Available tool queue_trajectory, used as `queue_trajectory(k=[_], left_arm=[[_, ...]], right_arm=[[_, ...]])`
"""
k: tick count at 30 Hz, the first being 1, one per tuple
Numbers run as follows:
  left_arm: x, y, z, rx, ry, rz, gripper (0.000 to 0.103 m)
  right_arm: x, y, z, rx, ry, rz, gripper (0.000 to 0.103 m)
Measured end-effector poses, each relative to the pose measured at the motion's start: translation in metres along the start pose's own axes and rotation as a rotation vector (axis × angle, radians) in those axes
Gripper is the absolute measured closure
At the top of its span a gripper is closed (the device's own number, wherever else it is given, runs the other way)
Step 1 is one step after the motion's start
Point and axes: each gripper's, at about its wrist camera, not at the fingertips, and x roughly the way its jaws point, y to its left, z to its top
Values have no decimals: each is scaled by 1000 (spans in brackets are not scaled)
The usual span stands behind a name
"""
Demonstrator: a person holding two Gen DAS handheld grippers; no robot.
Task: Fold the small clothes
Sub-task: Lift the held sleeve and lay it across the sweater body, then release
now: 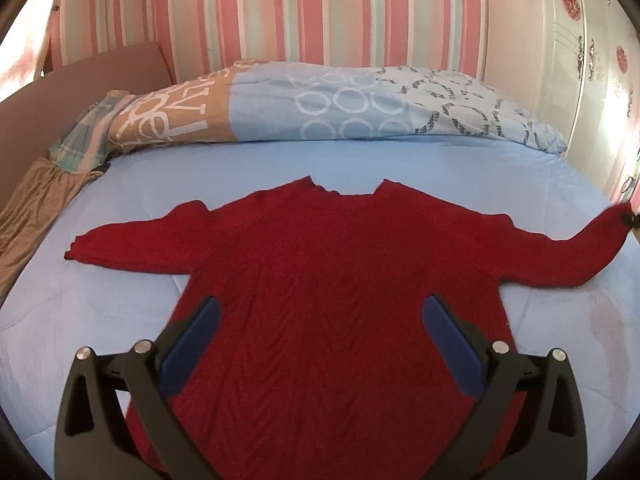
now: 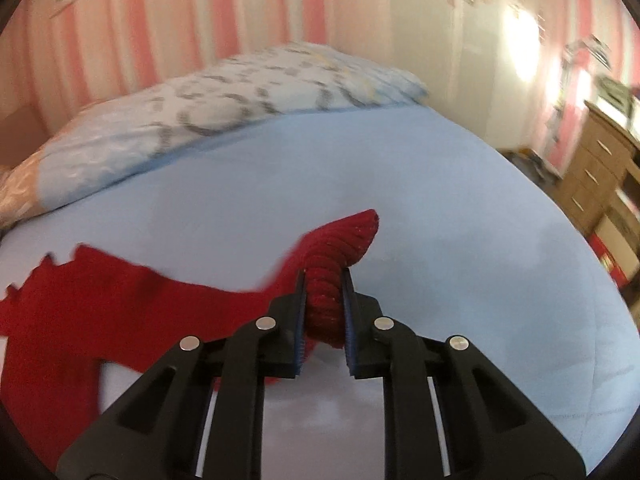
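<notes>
A red knit sweater [image 1: 340, 272] lies flat on the light blue bed sheet [image 1: 360, 160], neck toward the pillows and both sleeves spread out. My left gripper [image 1: 320, 312] hovers over the sweater's body, open, with nothing between its blue pads. My right gripper [image 2: 325, 280] is shut on the ribbed cuff of the right sleeve [image 2: 340, 248] and holds it lifted off the sheet. In the left wrist view that raised cuff [image 1: 612, 220] shows at the far right edge, with the right gripper's tip [image 1: 630, 220] barely in view.
A patterned duvet and pillows [image 1: 320, 104] are piled along the far side against a striped wall. Brown cloth [image 1: 36, 200] hangs at the bed's left edge. A wooden chest of drawers [image 2: 600, 176] stands beyond the bed's right side. Bare sheet [image 2: 460, 240] surrounds the sleeve.
</notes>
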Motion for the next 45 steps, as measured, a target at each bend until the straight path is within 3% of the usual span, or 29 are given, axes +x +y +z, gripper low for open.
queue_trajectory(k=[6,15,33,45], left_arm=[[1,25,10,-23,-12,18,2],[18,88,44,-30,-68,75,2],[70,149,73,-42,-70,51,2],[97,208,67,-52,5,29,2]], right_arm=[[-10,91,15,-95,-32,43,87],[-18,207,6,-178,-34,120,87],[-28,369,-14,-212,-14,257,87],[27,534,-46,-271,82,353,87]])
